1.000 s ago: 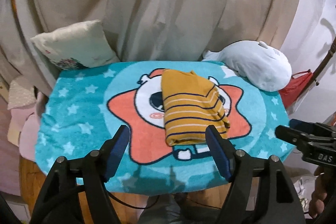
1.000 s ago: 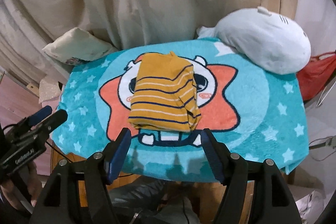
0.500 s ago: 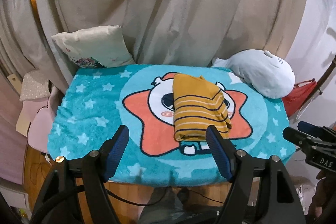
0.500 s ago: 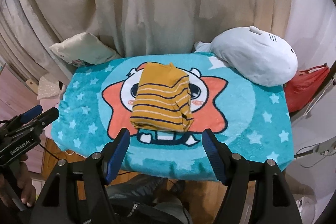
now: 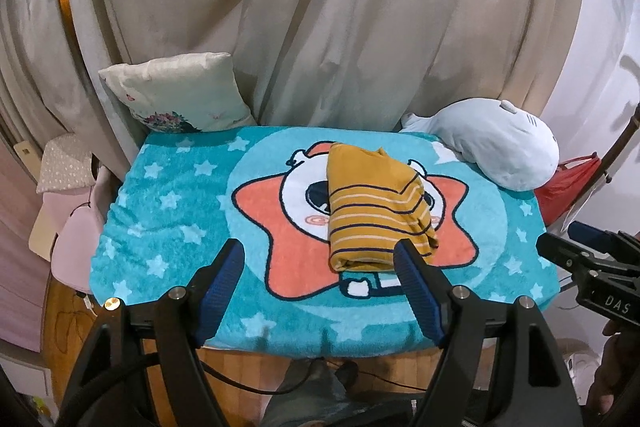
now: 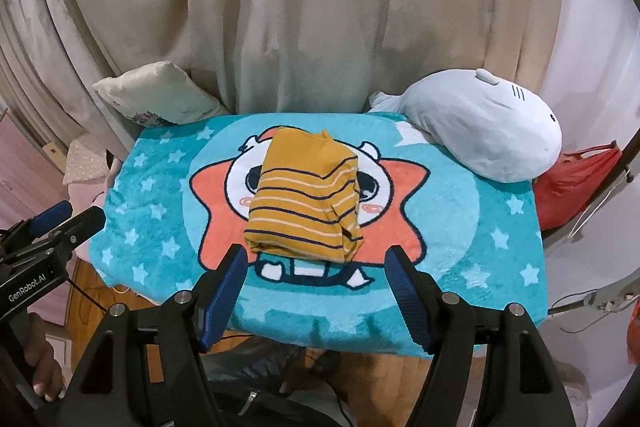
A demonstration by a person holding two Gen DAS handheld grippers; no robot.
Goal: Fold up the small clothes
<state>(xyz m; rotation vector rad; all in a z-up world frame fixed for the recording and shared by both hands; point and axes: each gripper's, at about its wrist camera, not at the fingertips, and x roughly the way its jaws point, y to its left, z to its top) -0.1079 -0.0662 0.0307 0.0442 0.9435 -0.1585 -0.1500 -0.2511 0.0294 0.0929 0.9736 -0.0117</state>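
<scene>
A mustard-yellow garment with navy and white stripes [image 5: 372,211] lies folded into a compact bundle on the middle of a teal star-print blanket [image 5: 168,211]. It also shows in the right wrist view [image 6: 306,203], on the blanket [image 6: 472,227]. My left gripper [image 5: 320,287] is open and empty, held back above the blanket's near edge. My right gripper [image 6: 316,287] is open and empty, also near the front edge. Each gripper shows at the side of the other's view: the right one [image 5: 580,267], the left one [image 6: 48,235].
A white plush whale [image 6: 476,135] lies at the back right corner of the blanket. A cream pillow [image 5: 176,95] leans at the back left. Beige curtains [image 5: 320,7] hang behind. A red bag [image 6: 576,183] sits off the right edge. Pink items [image 5: 76,235] lie left.
Both grippers have pulled back and up from the folded garment, so the whole blanket looks smaller and farther. The garment has not moved.
</scene>
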